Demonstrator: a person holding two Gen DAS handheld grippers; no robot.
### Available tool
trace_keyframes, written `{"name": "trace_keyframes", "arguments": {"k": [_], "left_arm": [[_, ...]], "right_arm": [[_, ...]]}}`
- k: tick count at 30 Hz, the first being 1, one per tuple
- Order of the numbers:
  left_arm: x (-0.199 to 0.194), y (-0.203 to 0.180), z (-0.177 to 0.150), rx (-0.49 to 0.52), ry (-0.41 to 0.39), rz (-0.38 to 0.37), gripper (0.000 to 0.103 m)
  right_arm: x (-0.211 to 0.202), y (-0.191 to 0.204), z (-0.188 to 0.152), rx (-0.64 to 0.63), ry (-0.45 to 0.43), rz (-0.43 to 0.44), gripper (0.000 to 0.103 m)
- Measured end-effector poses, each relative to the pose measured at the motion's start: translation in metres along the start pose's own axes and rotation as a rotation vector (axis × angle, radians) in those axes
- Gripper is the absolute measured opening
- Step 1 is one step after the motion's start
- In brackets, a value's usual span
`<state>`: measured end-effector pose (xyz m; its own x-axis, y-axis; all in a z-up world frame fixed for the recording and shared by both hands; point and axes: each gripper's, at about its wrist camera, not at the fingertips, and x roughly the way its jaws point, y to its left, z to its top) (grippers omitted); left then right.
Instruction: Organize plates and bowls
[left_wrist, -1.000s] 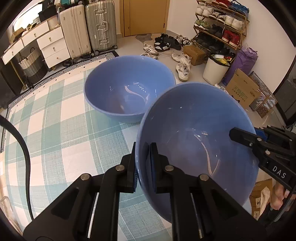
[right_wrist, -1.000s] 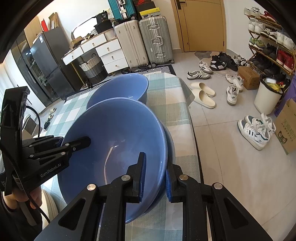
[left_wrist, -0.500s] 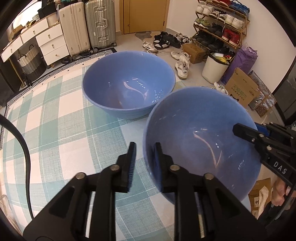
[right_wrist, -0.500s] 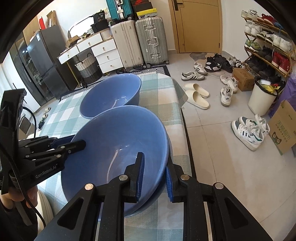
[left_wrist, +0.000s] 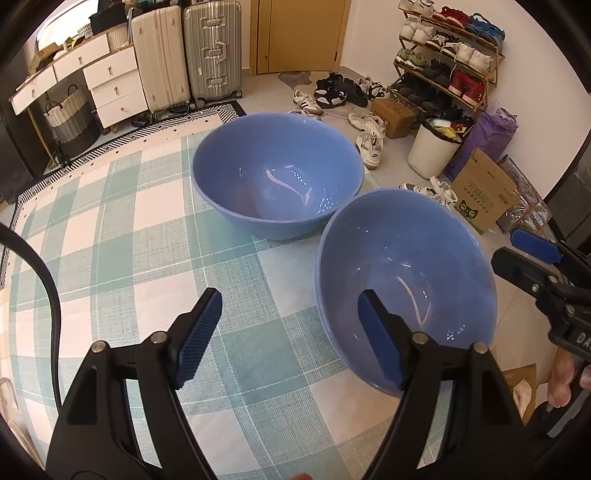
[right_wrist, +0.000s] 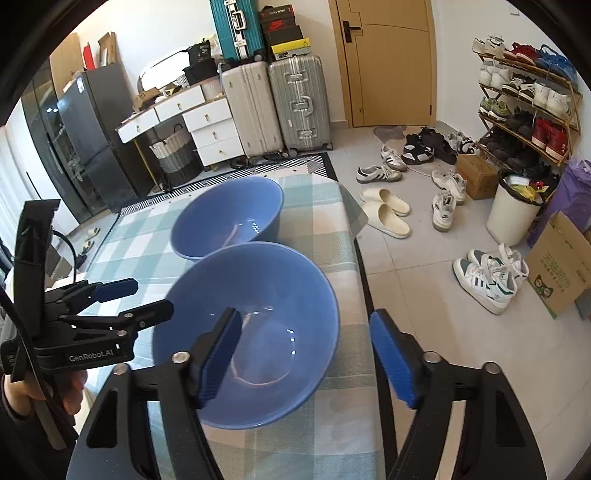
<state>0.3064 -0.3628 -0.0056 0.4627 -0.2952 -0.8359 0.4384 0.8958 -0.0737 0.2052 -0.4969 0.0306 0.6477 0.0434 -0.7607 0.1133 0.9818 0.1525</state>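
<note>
Two grippers and two blue bowls are in view. At the bottom of the left wrist view the left gripper (left_wrist: 290, 334) has its jaws spread, having just been opening; the near bowl's rim sits between them, but the pads press on nothing. At the bottom of the right wrist view the right gripper (right_wrist: 306, 356) has likewise just opened wide, astride the same rim without touching it. The near bowl (right_wrist: 245, 332) rests upright on the counter (left_wrist: 122, 236), close to its right-hand edge. Just behind it, toward the middle of both frames, stands the far bowl (left_wrist: 277, 173); whether the two rims touch is unclear.

The counter carries a teal and white checked cloth. Beyond it, on the tiled floor, two suitcases (right_wrist: 273, 107) stand by a wooden door (right_wrist: 388, 62) at the top. A shoe rack (right_wrist: 524, 103) fills the upper right, with loose shoes below. A hand (right_wrist: 44, 391) at lower left is partly cut off.
</note>
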Motion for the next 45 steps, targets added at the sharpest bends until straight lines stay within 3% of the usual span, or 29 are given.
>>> {"name": "trace_keyframes", "arguments": {"k": [8, 13, 17, 34, 45], "left_arm": [[-0.021, 0.001, -0.004, 0.009, -0.024, 0.001, 0.081], [-0.034, 0.000, -0.007, 0.006, -0.040, -0.010, 0.084], [-0.043, 0.001, -0.008, -0.003, -0.059, -0.007, 0.101], [-0.049, 0.005, -0.011, -0.027, -0.064, -0.019, 0.101], [-0.045, -0.005, -0.013, -0.012, -0.057, -0.009, 0.101]], "right_arm": [[-0.016, 0.005, -0.003, 0.009, -0.011, 0.054, 0.094], [-0.024, 0.007, -0.006, 0.008, -0.017, 0.063, 0.098], [-0.031, 0.008, -0.009, 0.007, -0.021, 0.074, 0.099], [-0.046, 0.008, -0.011, -0.014, -0.041, 0.071, 0.100], [-0.037, 0.001, -0.012, 0.002, -0.010, 0.047, 0.100]]}}
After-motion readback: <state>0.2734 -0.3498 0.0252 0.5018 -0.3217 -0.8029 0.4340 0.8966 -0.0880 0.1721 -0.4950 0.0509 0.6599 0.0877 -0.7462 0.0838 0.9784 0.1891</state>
